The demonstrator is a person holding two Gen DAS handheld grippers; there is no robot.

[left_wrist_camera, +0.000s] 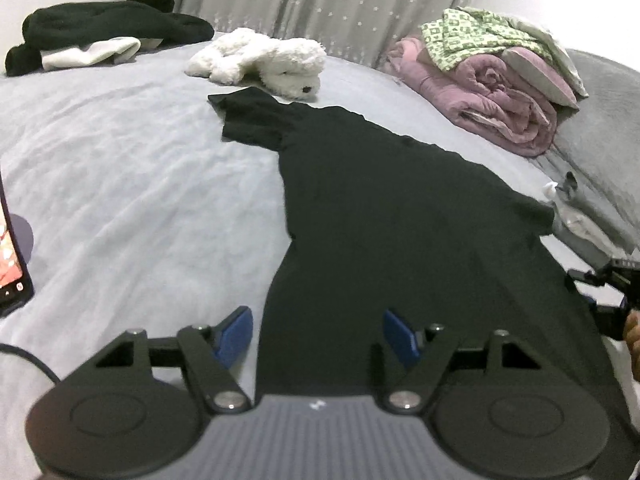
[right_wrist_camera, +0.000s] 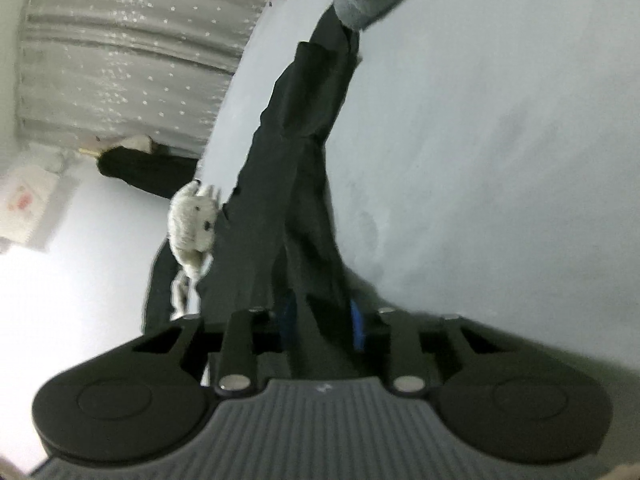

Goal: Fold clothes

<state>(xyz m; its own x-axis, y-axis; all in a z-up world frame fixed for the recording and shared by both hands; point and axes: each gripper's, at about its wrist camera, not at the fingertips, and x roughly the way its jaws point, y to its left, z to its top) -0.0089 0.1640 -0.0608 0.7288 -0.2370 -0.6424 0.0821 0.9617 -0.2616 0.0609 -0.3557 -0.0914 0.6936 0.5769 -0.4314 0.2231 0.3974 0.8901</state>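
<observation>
Black shirt [left_wrist_camera: 380,208] spread along the bed [left_wrist_camera: 120,168].
Left gripper [left_wrist_camera: 318,330] gapes wide over its hem; right gripper [right_wrist_camera: 320,322] pinches a bunched fold of it.

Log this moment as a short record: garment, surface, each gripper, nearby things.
garment: black T-shirt, spread out lengthwise
surface: bed with grey sheet
left gripper: open over the shirt's near end, nothing clamped
right gripper: closed on a fold of the shirt
nearby: white plush toy, rolled pink blanket, phone
</observation>
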